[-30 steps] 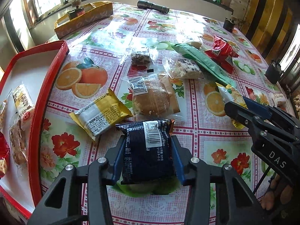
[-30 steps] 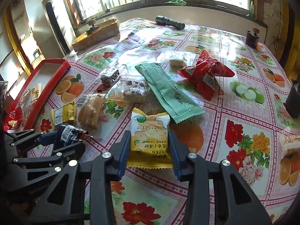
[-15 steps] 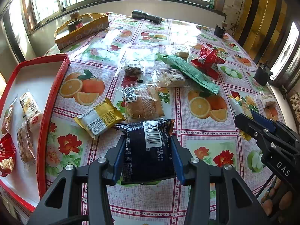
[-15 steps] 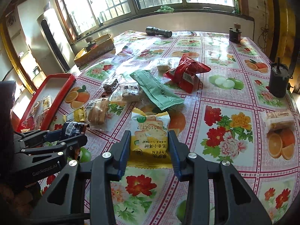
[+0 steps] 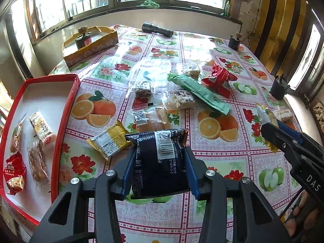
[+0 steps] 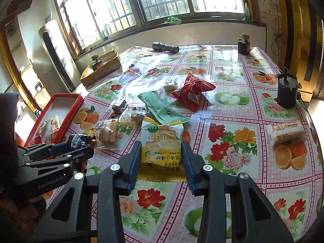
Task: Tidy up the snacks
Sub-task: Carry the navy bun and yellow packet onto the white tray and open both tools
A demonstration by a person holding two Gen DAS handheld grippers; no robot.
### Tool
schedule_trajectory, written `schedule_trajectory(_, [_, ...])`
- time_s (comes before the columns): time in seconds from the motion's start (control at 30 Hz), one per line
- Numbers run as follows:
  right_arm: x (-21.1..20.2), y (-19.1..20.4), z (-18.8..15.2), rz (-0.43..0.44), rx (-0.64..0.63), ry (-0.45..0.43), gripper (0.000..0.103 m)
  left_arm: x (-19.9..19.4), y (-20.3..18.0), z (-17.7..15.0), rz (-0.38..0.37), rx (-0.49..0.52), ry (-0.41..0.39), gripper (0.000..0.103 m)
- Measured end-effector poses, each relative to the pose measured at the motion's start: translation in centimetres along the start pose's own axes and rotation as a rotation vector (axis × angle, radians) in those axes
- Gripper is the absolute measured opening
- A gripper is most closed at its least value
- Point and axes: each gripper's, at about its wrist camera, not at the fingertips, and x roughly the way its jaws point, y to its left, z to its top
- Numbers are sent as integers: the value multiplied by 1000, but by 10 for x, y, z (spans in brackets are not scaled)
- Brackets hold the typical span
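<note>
Bottom centre of the left wrist view: left gripper [image 5: 160, 160] pinches a dark navy plastic snack packet with a white barcode label [image 5: 160, 160], blue finger pads pressed on both its sides, packet held above the tablecloth. Bottom centre of the right wrist view: right gripper [image 6: 161, 158] pinches a yellow-and-white cracker packet [image 6: 161, 147] the same way.

Around: a yellow-and-white wrapped bar [image 5: 109, 141] lies just left of the navy packet; a clear-wrapped bread roll [image 5: 149, 117] sits right above it in frame. Further up are a clear-wrapped nut bar [image 5: 181, 99], a long green foil sachet [image 5: 200, 93] and a crumpled red foil bag [image 5: 218, 79]. Nothing stands between either gripper and the red-rimmed white tray [image 5: 64, 111] at left frame, which holds several wrapped snacks.

Versus a second ago: both grippers have lifted and pulled back, so more table shows; grips unchanged. The cracker packet has come off the cloth.

Surface: glossy oilcloth printed with fruit and flowers [image 6: 232, 121], strong glare mid-table. A black flashlight [image 5: 157, 29] lies at the far edge, an open yellow cardboard box [image 5: 91, 46] upper left. Barred windows run along the back wall.
</note>
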Motion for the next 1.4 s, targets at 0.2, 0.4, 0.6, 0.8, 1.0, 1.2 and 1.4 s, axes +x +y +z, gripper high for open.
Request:
schedule_trajectory(0.2, [-9,10,2,21,-13,-20,41,-7,8,0,11,-13,-17,45])
schedule_trajectory(0.4, [-2,22,2,45,-26,-10,41,-8,19,-1,24,-29,-18,45])
schedule_trajectory(0.6, [8,36,4,79,-38,7,41,-10,38,-3,37,-61,-18,45])
schedule_trajectory(0.8, [15,58,9,111,-73,14,41,-12,64,-4,59,-111,-20,45])
schedule_trajectory(1.0, [24,82,15,150,-104,23,41,-16,83,-3,88,-141,-27,45])
schedule_trajectory(1.2, [33,106,20,189,-142,31,41,-21,102,-3,130,-160,-45,45])
schedule_trajectory(1.4, [46,126,24,237,-160,44,41,-21,123,-1,157,-188,-46,45])
